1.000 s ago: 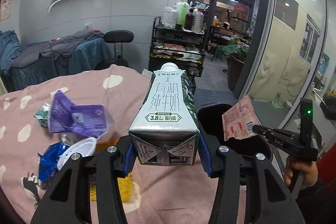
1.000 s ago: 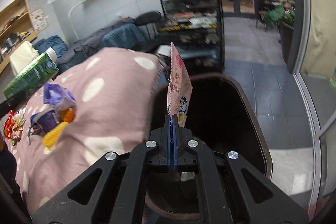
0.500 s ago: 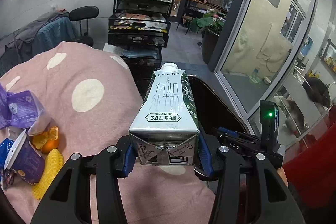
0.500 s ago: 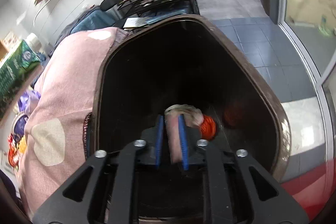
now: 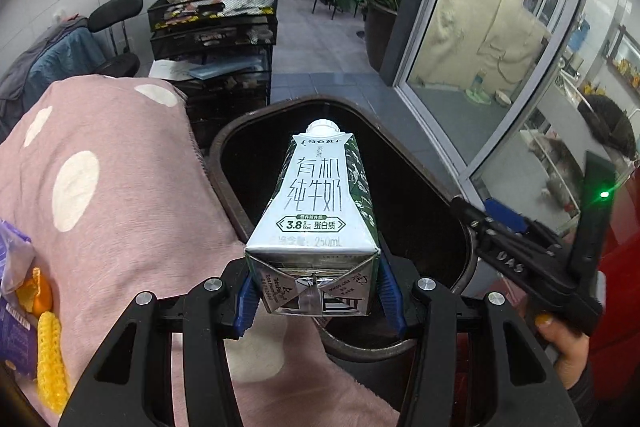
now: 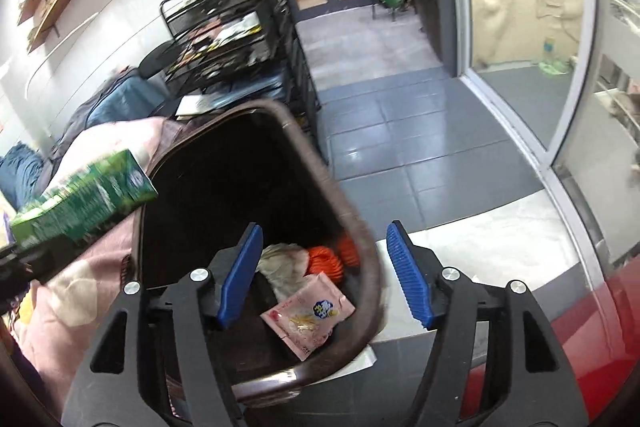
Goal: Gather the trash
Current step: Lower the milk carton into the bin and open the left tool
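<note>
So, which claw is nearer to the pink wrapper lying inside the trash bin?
Right. The right claw hangs open directly above the pink wrapper in the trash bin. The left claw holds the milk carton at the bin's table-side rim.

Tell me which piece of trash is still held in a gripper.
The milk carton, clamped in the left gripper above the bin; the pink wrapper already lies inside it.

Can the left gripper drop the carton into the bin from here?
Probably yes. The left gripper holds the carton over the open bin; the right gripper sits off the far rim.
</note>
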A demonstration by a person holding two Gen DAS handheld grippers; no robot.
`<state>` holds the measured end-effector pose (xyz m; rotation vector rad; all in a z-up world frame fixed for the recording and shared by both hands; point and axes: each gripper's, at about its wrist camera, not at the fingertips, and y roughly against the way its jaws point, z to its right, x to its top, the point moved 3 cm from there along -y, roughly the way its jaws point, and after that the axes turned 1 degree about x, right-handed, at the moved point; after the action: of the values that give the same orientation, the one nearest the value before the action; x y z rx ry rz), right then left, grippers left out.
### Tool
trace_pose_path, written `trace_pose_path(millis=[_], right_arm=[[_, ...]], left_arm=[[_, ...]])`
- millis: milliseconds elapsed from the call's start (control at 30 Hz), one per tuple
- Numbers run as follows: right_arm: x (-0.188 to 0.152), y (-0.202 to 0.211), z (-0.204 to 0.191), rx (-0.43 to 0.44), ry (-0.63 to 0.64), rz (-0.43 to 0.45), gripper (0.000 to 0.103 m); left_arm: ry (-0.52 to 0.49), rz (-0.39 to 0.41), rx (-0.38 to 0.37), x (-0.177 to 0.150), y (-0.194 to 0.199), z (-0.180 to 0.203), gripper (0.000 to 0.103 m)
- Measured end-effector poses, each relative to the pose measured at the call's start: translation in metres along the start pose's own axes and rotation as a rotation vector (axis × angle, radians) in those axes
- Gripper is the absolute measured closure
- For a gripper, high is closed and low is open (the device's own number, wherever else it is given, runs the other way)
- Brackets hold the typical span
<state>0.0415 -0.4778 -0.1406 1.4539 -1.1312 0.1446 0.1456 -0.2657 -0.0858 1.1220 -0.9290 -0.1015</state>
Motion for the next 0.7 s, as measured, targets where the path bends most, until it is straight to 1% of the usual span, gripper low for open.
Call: trace_pose_path(millis=[267,367,467,500,533,567,600,633,700], right_arm=[[0.008,0.010,0.020,-0.016,-0.040,0.014,0.034],[0.010,0.009,0.021,-0.015,-0.049,0.007,0.033],[0.009,0.011,0.022,-0.017,-0.051,0.007,0.033],[0.009,0.011,0.022,-0.016,-0.052,0.008,0.031],[0.010,0.011,0.022,-0.015,-0.053,0.010,0.028],[0.011,0.011,0.022,-0.015,-0.054,0.012,0.028],[0.011,0.011,0.021,-0.014,-0.054,0.014,0.027],[0.012,0.011,0.020,-0.012,-0.054,0.016,0.026],[0.012,0.012,0.018,-0.009,-0.054,0.019,0.024]], left_arm=[[-0.059,-0.139,-0.003,0.008,-0.040,0.018,0.053],[-0.098,-0.181,0.021,0.007,-0.050,0.023,0.053],[-0.132,-0.206,0.049,0.003,-0.057,0.028,0.052],[-0.138,-0.211,0.053,0.003,-0.058,0.028,0.048],[-0.143,-0.209,0.058,0.002,-0.058,0.028,0.041],[-0.147,-0.203,0.064,0.002,-0.057,0.028,0.037],[-0.149,-0.197,0.064,0.002,-0.056,0.029,0.029],[-0.150,-0.189,0.063,0.003,-0.055,0.029,0.025],[-0.154,-0.173,0.068,0.003,-0.053,0.030,0.023]])
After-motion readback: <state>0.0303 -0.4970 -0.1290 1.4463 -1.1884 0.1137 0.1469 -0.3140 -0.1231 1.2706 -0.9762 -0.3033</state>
